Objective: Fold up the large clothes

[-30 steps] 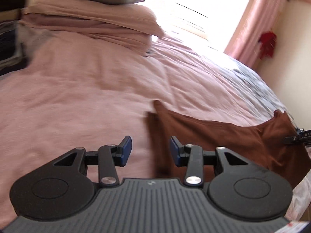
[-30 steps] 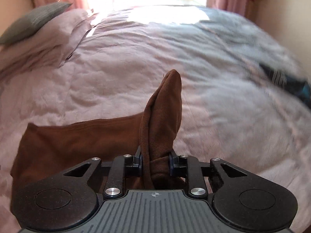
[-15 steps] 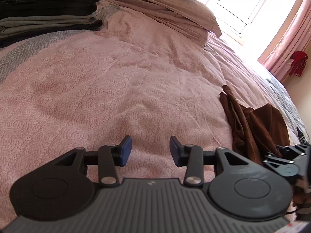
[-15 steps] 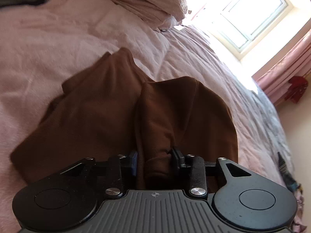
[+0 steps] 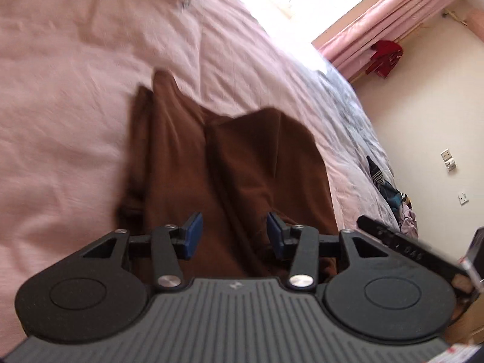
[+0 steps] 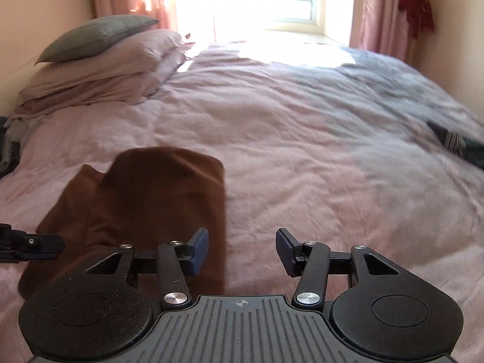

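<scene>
A brown garment (image 5: 230, 157) lies folded in loose layers on the pink bedspread (image 5: 60, 121). My left gripper (image 5: 234, 234) hovers over its near end; its jaws are opening, the cloth shows below the gap and the pads press on nothing. In the right wrist view the brown garment (image 6: 151, 199) lies to the left of my right gripper (image 6: 242, 251). That gripper's jaws are opening with only bedspread (image 6: 302, 166) behind them. The left gripper's finger (image 6: 33, 246) pokes in at the left edge of that view.
Pink pillows (image 6: 99, 69) under a grey pillow (image 6: 96, 34) are stacked at the far left by the window (image 6: 266, 0). Loose clothes (image 5: 390, 193) lie at the bed's right edge near the wall. A dark striped cloth (image 6: 453, 145) lies far right.
My right gripper let go of the brown fold it pinched, and its jaws spread. The garment now lies folded on the bed to its left. My left gripper swung over the garment.
</scene>
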Available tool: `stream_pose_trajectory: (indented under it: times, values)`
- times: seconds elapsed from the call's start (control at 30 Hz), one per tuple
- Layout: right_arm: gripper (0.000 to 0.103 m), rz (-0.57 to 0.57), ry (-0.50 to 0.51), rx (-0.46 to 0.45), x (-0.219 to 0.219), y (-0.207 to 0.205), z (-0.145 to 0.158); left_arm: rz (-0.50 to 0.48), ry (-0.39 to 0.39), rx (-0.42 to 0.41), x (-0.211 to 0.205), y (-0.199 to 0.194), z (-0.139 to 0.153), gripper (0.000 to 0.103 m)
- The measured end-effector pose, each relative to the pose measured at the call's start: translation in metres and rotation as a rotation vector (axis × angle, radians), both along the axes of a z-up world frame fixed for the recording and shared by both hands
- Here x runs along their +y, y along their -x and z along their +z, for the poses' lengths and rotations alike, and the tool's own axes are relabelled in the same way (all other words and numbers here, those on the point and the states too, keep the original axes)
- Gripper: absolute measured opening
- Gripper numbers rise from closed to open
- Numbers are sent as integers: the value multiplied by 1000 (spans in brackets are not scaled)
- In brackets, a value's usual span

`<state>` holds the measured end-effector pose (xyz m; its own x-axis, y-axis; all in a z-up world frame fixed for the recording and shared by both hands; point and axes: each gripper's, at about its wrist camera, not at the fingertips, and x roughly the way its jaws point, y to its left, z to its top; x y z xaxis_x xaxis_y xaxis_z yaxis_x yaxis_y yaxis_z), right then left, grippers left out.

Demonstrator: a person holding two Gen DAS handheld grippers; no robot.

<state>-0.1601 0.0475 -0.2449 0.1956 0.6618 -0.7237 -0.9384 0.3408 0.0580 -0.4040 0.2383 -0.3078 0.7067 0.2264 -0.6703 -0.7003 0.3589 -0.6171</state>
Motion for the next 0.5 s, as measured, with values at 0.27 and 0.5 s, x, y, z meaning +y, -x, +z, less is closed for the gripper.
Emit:
stream_pose_trajectory:
  times: [0.27,0.5]
  values:
    - [45,-57,24,229,2,-39,-40,42,125,-31,28,-34,-29,41]
    - [35,-20,28,189,17,-30,-35,7,11,-60,32,-38,-16,11]
